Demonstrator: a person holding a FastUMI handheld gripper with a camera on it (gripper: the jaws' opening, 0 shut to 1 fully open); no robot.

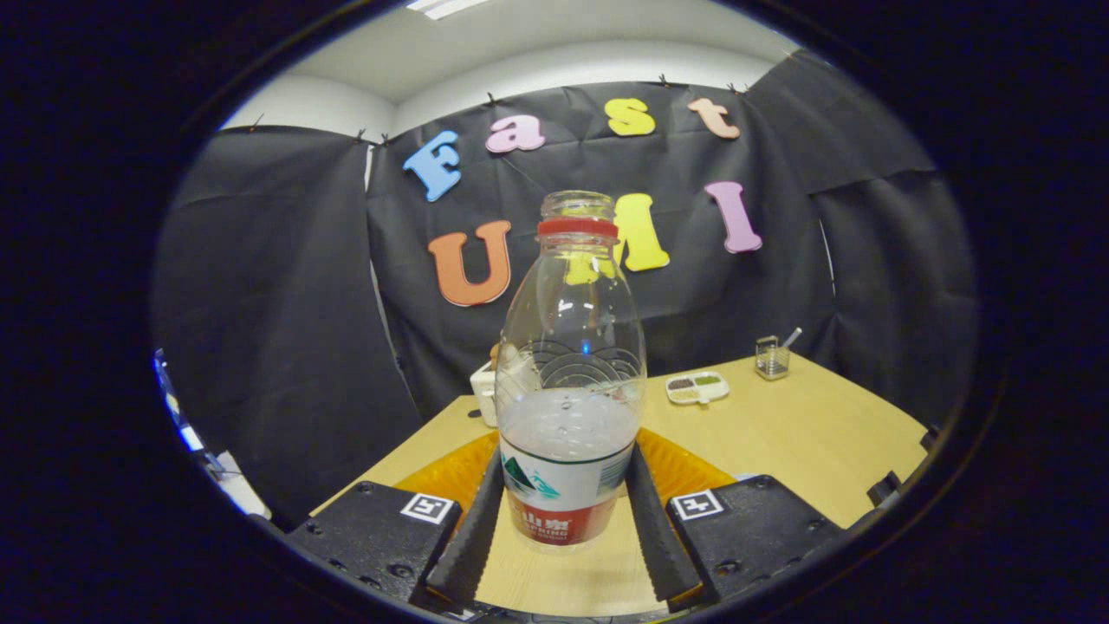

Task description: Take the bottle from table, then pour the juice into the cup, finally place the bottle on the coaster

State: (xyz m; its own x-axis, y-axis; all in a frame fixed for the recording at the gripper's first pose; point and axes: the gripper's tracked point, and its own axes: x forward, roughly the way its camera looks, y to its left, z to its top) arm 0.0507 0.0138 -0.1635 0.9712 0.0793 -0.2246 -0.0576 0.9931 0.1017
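- Between the two fingers of the gripper point(567, 498) stands the bottle point(569, 381), upright, its long axis vertical and its open mouth pointing up toward the ceiling.
- Its neck carries a red ring with no cap above it; the body is clear, and a pale liquid fills roughly the lower part, level with the top of the label.
- The jaws are clenched on the bottle: one finger presses the left side of the labelled base, the other the right side.
- The bottle's base sits low over an orange coaster point(684, 468), which spreads out behind it on both sides; whether the base touches it or hangs just above, I cannot tell.
- The surface point(806, 442) is pale wood, running from near the fingers to a far edge against the black cloth wall of the booth; a white ceiling with a strip light point(444, 7) shows above the cloth.
- Just behind the bottle on the left, partly hidden by it, stands a white cup point(483, 390).
- Farther right lies a small white tray point(697, 387) with compartments of dark and greenish contents.
- Beyond that, near the far right edge, stands a small clear holder point(771, 357) with a stick leaning out of it.
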